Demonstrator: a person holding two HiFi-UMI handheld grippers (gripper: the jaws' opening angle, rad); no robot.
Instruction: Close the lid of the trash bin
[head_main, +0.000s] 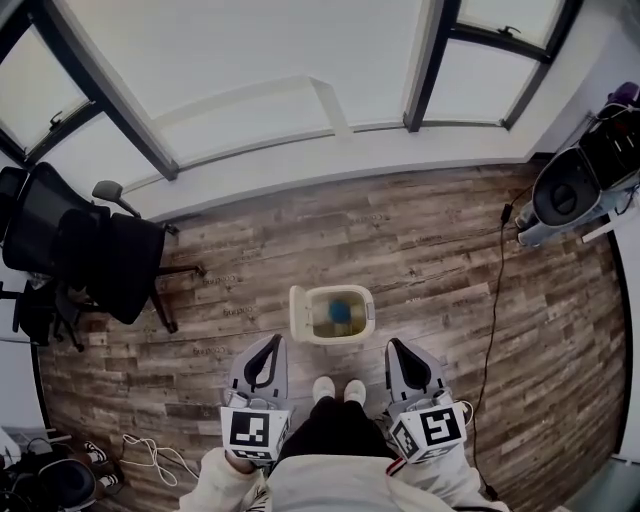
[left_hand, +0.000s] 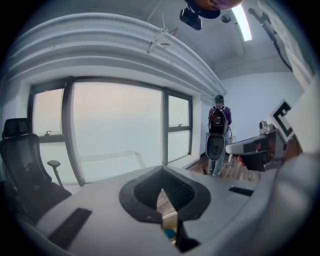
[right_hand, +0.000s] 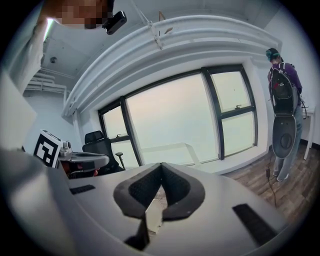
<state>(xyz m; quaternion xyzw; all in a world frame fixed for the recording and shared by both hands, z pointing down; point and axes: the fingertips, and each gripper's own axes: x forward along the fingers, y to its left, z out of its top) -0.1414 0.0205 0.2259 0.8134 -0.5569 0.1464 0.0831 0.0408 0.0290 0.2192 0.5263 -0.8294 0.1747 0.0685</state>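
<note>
The trash bin stood on the wood floor just ahead of our shoes, between the two grippers and a little beyond their tips. It was open. Its lid appeared to stand upright along the bin's left edge, though the steep look down made the hinge hard to place. Something blue lay inside.

The left gripper and the right gripper hung above the floor on either side of our feet, apart from the bin. In each gripper's own view the jaws met at their tips with nothing between them. Behind the tips only a sliver of floor and of pale bin showed, and in the left gripper view a speck of the blue thing as well.

We judged the bin to be small, thin-walled plastic. That would make it light, fairly stiff and smooth, and likely to slide or tip on the floor if we shoved it sideways. The lid looked lighter again and should swing freely.

A pinch seemed unnecessary. We thought it best to set a pressed-together gripper against the lid's free upper edge, far from the hinge, then push it over and down toward the rim. The left gripper was on the lid's side, so it suited the push. The right gripper could steady the bin's far wall if it began to skate.
</note>
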